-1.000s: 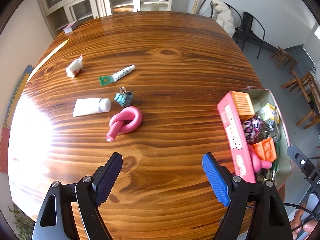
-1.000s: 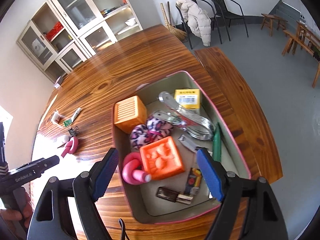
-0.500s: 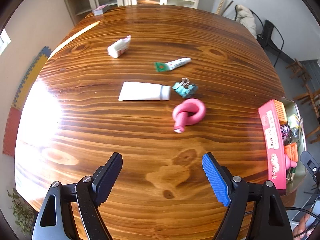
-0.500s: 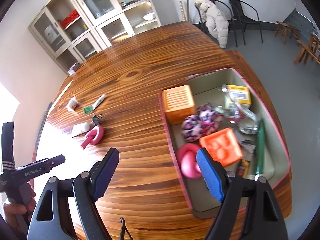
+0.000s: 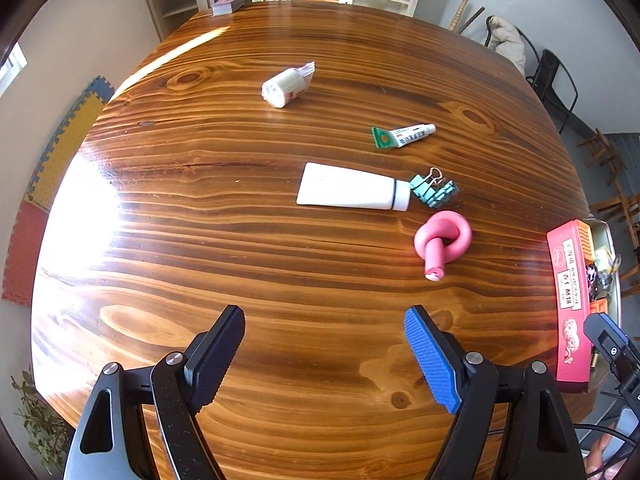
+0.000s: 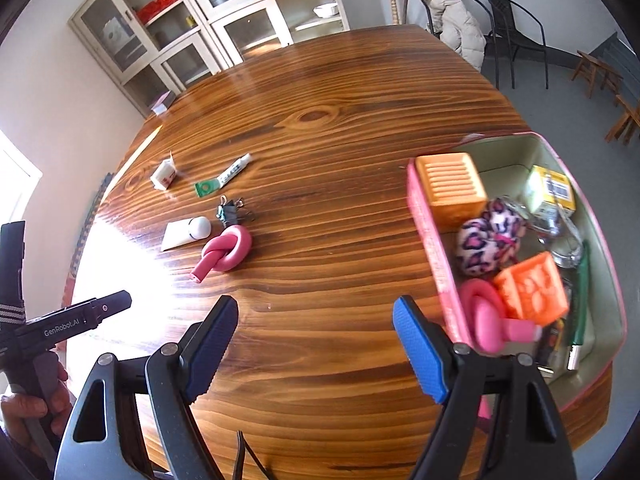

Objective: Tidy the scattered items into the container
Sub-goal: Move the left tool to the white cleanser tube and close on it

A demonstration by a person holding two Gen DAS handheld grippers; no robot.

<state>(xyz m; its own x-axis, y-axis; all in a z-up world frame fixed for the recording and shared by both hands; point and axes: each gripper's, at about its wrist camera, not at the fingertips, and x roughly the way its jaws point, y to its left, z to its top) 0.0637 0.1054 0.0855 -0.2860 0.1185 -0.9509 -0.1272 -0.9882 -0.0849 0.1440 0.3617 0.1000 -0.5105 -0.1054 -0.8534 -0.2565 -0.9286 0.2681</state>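
Note:
Loose on the wooden table lie a pink knotted foam tube [image 5: 442, 240] [image 6: 225, 254], a white tube [image 5: 352, 192] [image 6: 187, 233], a bunch of teal binder clips [image 5: 434, 191] [image 6: 229, 213], a small green-and-white tube [image 5: 402, 136] [image 6: 223, 176] and a white wrapped packet [image 5: 286, 88] [image 6: 163, 174]. The pink-rimmed tin [image 6: 600, 240] [image 5: 570, 304] at the right holds orange blocks, a leopard-print scrunchie and several other items. My left gripper [image 5: 324, 354] hovers open and empty above bare wood, short of the pink knot. Between the knot and the tin my right gripper [image 6: 314, 346] stands open, nothing in it.
A small pink box [image 5: 227, 3] sits at the table's far edge by glass-door cabinets [image 6: 200, 32]. Black chairs [image 6: 516, 28], one with a pale jacket, and wooden stools stand on the floor to the right. Bright glare covers the table's left side.
Both grippers have swung left across the table. The scattered items have shifted right and nearer in the left view; the tin has slid from under the right gripper to its right. Jaws unchanged.

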